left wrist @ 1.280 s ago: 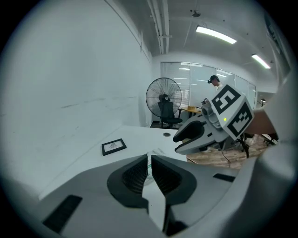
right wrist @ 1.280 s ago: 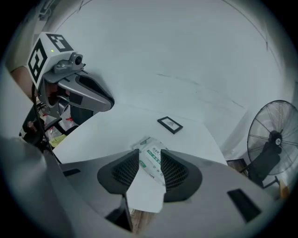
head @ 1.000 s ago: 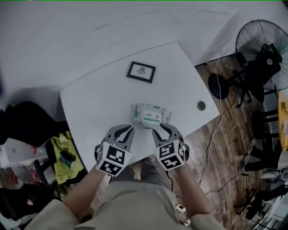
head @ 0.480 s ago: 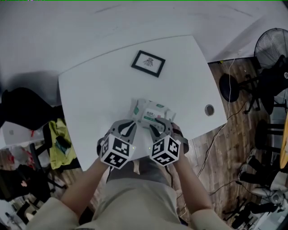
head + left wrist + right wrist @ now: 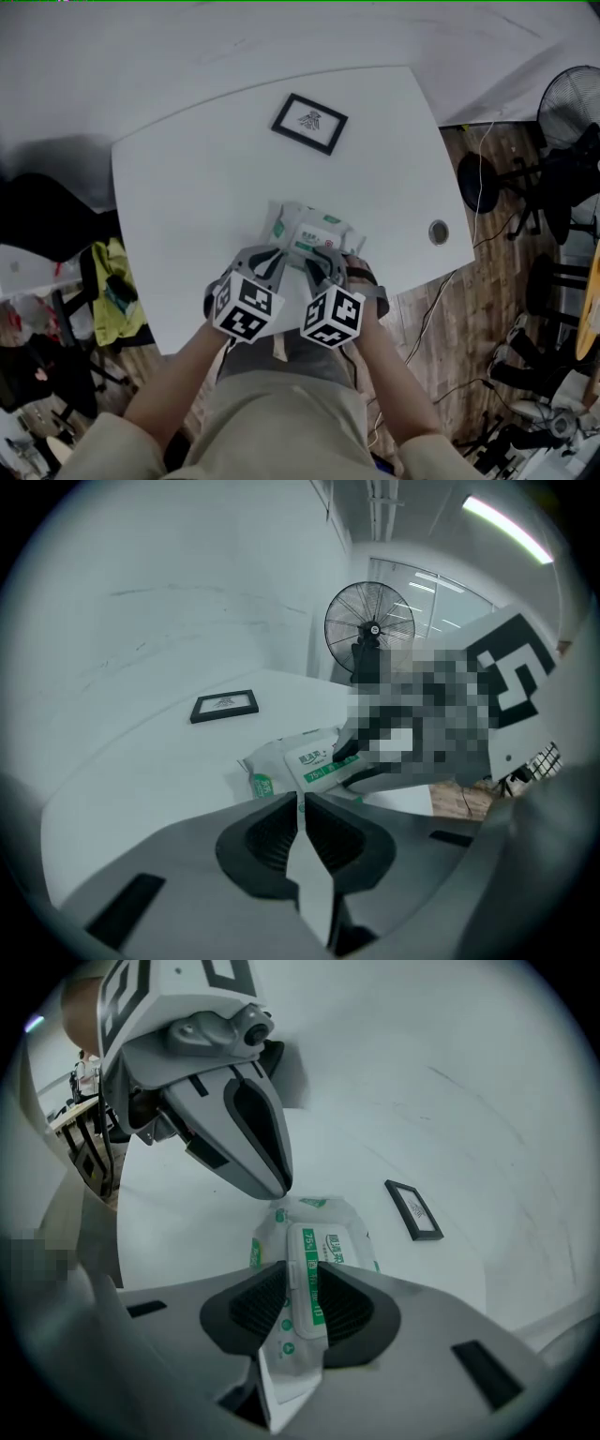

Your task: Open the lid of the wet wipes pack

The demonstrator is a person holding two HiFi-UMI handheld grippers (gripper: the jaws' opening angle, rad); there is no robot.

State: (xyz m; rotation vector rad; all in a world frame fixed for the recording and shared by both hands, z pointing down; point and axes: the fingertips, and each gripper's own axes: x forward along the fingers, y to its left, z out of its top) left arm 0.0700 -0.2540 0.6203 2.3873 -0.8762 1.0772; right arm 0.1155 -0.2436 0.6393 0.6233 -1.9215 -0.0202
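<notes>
Closing its half-open fingers (image 5: pixel 253 1307), not yet pinching, the right gripper (image 5: pixel 302 1286) is straddling the stiff lid (image 5: pixel 323 1246) of the soft, light, slippery pack (image 5: pixel 307 232) lying on the tabletop (image 5: pixel 187 187), probably best caught at the lid's lip, while the left gripper (image 5: pixel 300 803) is hovering beside it, fingers together and empty.

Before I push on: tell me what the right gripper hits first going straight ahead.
The wet wipes pack: its white lid lies in line between the jaws of the right gripper, which have just been closing without visibly gripping it. Depth is unclear.
</notes>
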